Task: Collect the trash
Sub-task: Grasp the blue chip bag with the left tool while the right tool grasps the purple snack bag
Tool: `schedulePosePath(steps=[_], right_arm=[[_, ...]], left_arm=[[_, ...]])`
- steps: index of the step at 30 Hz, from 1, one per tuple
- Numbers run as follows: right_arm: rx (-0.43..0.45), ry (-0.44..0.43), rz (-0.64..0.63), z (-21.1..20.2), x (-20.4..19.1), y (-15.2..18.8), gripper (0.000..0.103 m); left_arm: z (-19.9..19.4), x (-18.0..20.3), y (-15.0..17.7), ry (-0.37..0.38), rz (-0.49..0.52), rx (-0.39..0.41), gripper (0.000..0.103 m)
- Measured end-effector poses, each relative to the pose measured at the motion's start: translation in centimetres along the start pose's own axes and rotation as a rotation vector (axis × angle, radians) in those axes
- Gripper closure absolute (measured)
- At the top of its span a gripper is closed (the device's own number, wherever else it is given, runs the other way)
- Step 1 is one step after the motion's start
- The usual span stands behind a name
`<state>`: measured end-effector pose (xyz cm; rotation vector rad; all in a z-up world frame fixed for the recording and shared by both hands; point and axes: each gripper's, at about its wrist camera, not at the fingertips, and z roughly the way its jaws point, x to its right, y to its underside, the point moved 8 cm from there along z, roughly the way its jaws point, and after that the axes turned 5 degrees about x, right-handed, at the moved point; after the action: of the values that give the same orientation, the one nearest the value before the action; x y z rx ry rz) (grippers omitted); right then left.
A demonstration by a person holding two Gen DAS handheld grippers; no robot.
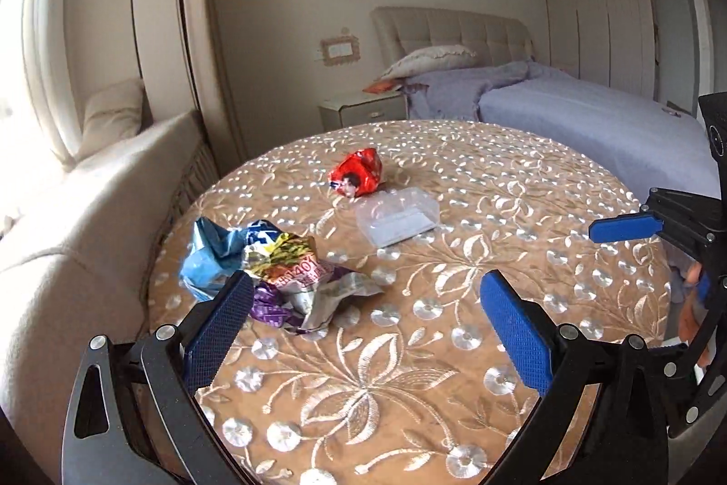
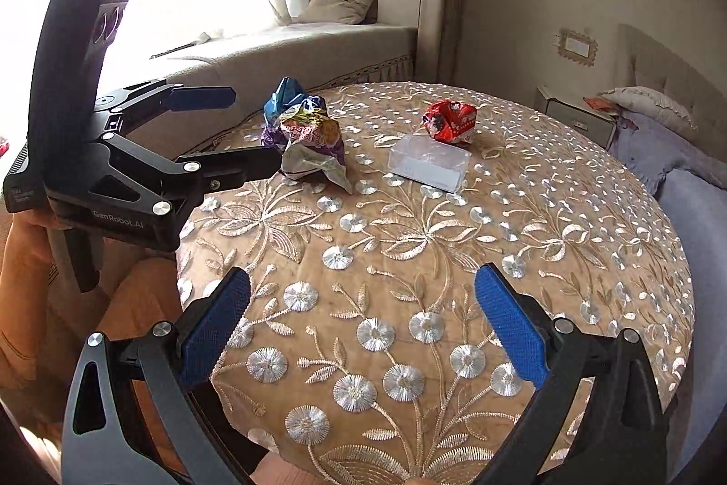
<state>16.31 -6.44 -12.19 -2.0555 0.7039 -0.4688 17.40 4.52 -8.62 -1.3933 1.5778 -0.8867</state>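
A crumpled pile of blue, yellow and purple snack wrappers (image 1: 272,271) lies on the round embroidered table (image 1: 409,348), left of centre. A crumpled red wrapper (image 1: 356,172) lies farther back. A clear plastic box (image 1: 397,217) sits beside it. My left gripper (image 1: 365,326) is open and empty, its left finger just in front of the wrapper pile. In the right wrist view the pile (image 2: 304,130), red wrapper (image 2: 450,121) and box (image 2: 429,162) lie at the far side. My right gripper (image 2: 361,326) is open and empty over the near table. The left gripper (image 2: 236,130) shows open beside the pile.
A beige window bench (image 1: 68,221) with a cushion runs left of the table. A bed with a lilac cover (image 1: 590,112) and a nightstand (image 1: 363,110) stand behind. The right gripper (image 1: 627,228) reaches in at the right edge of the left wrist view.
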Motion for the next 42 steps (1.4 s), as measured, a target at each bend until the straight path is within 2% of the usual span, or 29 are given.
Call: schedulePosePath(steps=[5,12,15,21,22,26,27,28,30,33,38,42], right_arm=[[-0.043,-0.078,-0.04,5.0,-2.4,-2.6,0.005],[-0.119,-0.14,-0.059,12.1,-4.2,-4.9,0.005],[-0.152,-0.133,-0.07,15.1,-4.7,-5.6,0.005],[-0.238,-0.148,-0.003,18.9,-4.3,-5.5,0.005],[-0.234,-0.128,-0.001,19.1,-4.0,-5.4,0.014],[-0.214,-0.113,0.001,18.1,-3.5,-5.0,0.03],[-0.212,-0.108,0.0,17.6,-3.4,-4.8,0.031],[-0.209,-0.097,-0.002,17.1,-3.2,-4.6,0.032],[-0.2,-0.073,-0.004,15.6,-2.8,-4.0,0.033],[-0.18,-0.039,0.009,12.7,-2.2,-3.0,0.033],[-0.141,0.014,0.043,8.0,-0.6,-1.4,0.032],[-0.112,0.042,0.071,4.2,0.3,0.0,0.032]], left_arm=[[1.0,-5.4,0.0,-0.077,-0.072,-0.002,0.005],[4.9,-12.1,0.2,-0.18,-0.205,-0.016,0.005],[7.3,-14.6,0.7,-0.215,-0.252,-0.065,0.005],[10.2,-15.5,1.9,-0.2,-0.258,-0.132,0.005],[10.5,-15.5,1.9,-0.19,-0.262,-0.135,0.005],[11.5,-14.9,1.9,-0.122,-0.281,-0.15,0.008],[11.8,-14.6,1.9,-0.101,-0.277,-0.154,0.023],[11.9,-14.3,1.9,-0.085,-0.281,-0.149,0.03],[11.6,-13.8,2.0,-0.101,-0.258,-0.149,0.031],[10.3,-12.8,2.1,-0.08,-0.259,-0.137,0.031],[6.5,-10.8,2.0,-0.053,-0.283,-0.083,0.031],[3.5,-8.0,1.3,-0.023,-0.256,-0.046,0.031]])
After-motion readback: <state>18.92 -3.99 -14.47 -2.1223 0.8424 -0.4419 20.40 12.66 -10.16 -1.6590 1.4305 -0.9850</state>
